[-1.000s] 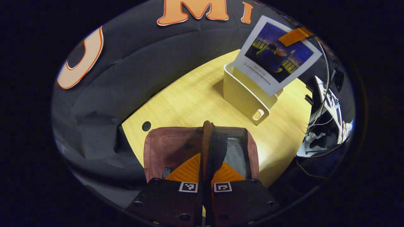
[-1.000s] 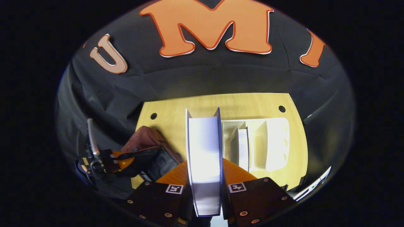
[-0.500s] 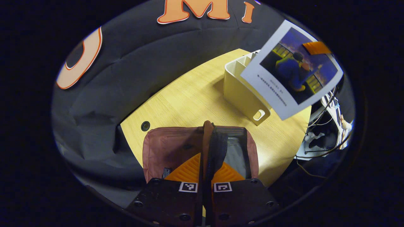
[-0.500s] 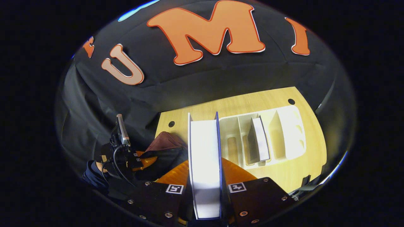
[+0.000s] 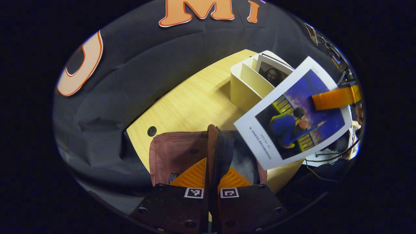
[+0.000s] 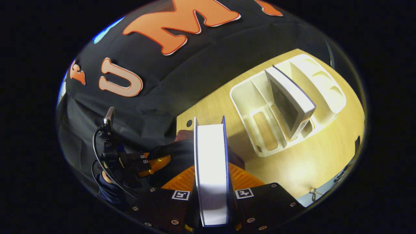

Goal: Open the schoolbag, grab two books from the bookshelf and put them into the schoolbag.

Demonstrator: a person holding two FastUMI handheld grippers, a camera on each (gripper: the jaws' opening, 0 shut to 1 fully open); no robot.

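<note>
schoolbag (image 5: 175, 156): maroon, open, on table just beside bookshelf
book (image 5: 294, 113): blue cover, tilted above schoolbag
second book (image 6: 289, 100): upright in bookshelf (image 6: 256, 107), white

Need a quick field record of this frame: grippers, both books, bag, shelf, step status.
left gripper: shut on the schoolbag's opening edge, holding it up
right gripper: shut on the held book
held book: in the air, over the schoolbag's open side, not yet inside
schoolbag: on the table, open
bookshelf: white divided rack on the table, beyond the bag
second book: leaning in a middle slot of the bookshelf
step: first book on its way in; second book not yet taken
</note>
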